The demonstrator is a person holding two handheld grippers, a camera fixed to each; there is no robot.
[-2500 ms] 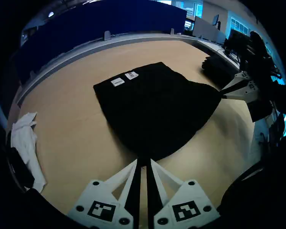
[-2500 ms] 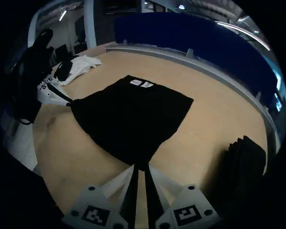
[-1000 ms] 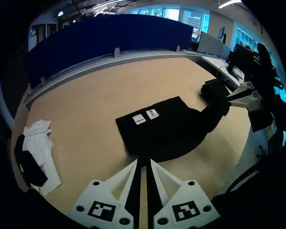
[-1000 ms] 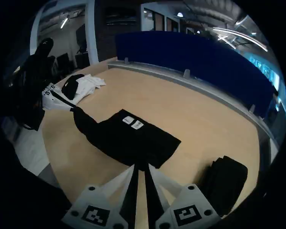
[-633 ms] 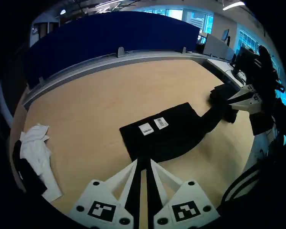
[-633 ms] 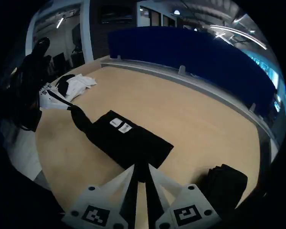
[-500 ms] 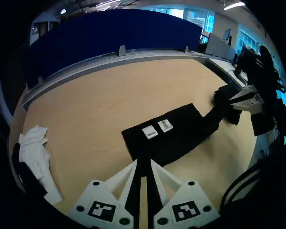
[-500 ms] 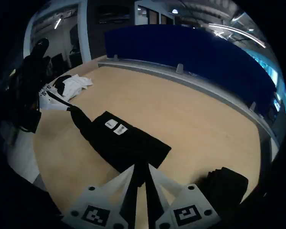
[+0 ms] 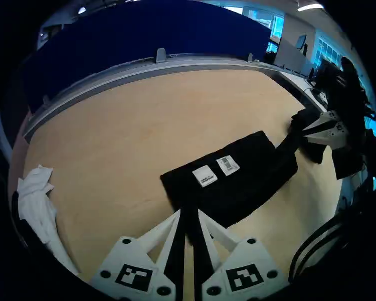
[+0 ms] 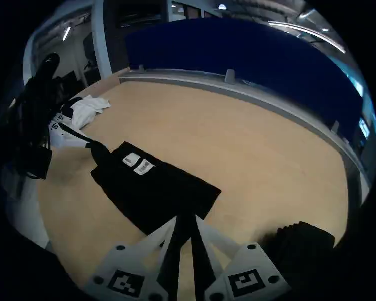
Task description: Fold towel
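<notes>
left gripper (image 9: 189,213): fingers pinched together, clamping the near corner of the towel (image 9: 238,185) right at its tips
right gripper (image 10: 184,218): fingers also pressing together, gripping a towel corner at its tips; in the left gripper view, the right gripper (image 9: 296,136) is sitting far right, holding the towel's far end
towel: black, folded into a long band, lying on the surface (image 9: 128,120), stretching from the left gripper's tips toward the right gripper
white tags (image 9: 216,170): two, showing face-up on the towel, just ahead of the left gripper's tips
white cloth (image 9: 35,205): lying crumpled far left of the left gripper, well apart from the towel
dark stack (image 10: 301,246): sitting right of the right gripper, apart from the towel
blue partition (image 9: 138,35): running along the surface's far edge
</notes>
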